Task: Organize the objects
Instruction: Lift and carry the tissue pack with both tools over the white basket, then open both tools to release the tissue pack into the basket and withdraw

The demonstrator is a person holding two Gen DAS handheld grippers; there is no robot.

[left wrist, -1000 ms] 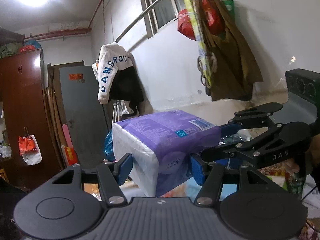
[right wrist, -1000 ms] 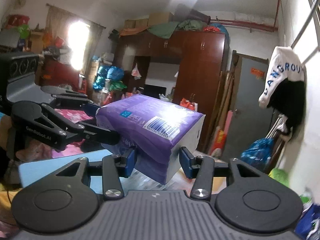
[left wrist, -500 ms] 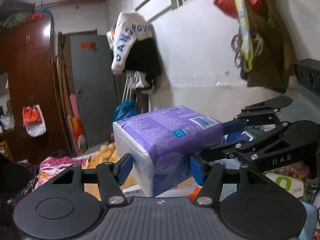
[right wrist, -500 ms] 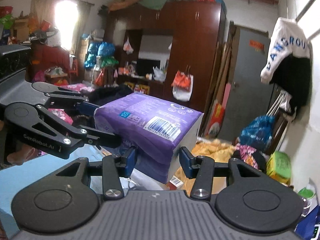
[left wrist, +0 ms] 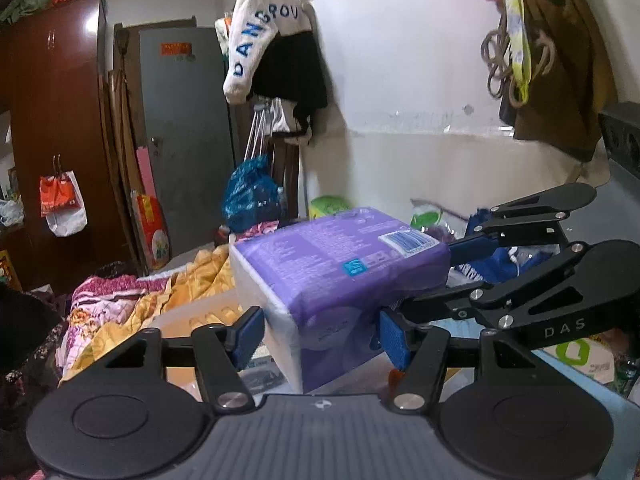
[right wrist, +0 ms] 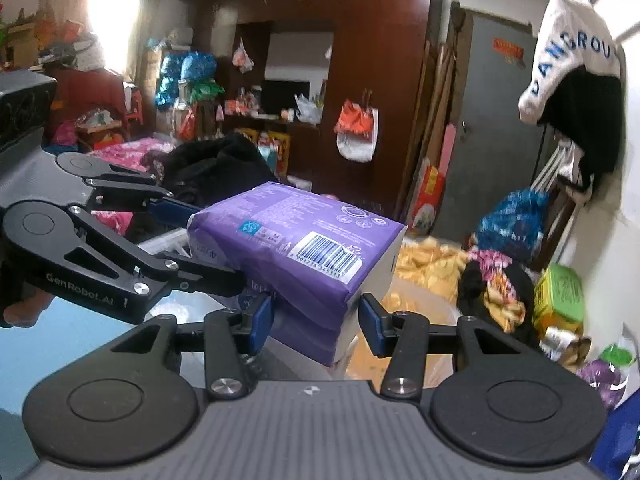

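Purple pack (left wrist: 336,264) underside hidden; left gripper (left wrist: 320,336) fingers opening, right gripper (right wrist: 316,316) gripping pack.

Whatever the purple pack (left wrist: 340,264) rests on is hidden beneath it, and the hanging brown garment (left wrist: 560,92) runs off past the top edge.

We see a purple pack (left wrist: 340,268) between the blue fingers (left wrist: 250,334) of our left gripper (left wrist: 320,338), whose jaws are opening. Our right gripper (left wrist: 456,264) reaches in from the right onto the pack's far end. Behind hang a white jacket (left wrist: 260,40) and a blue bag (left wrist: 252,196).
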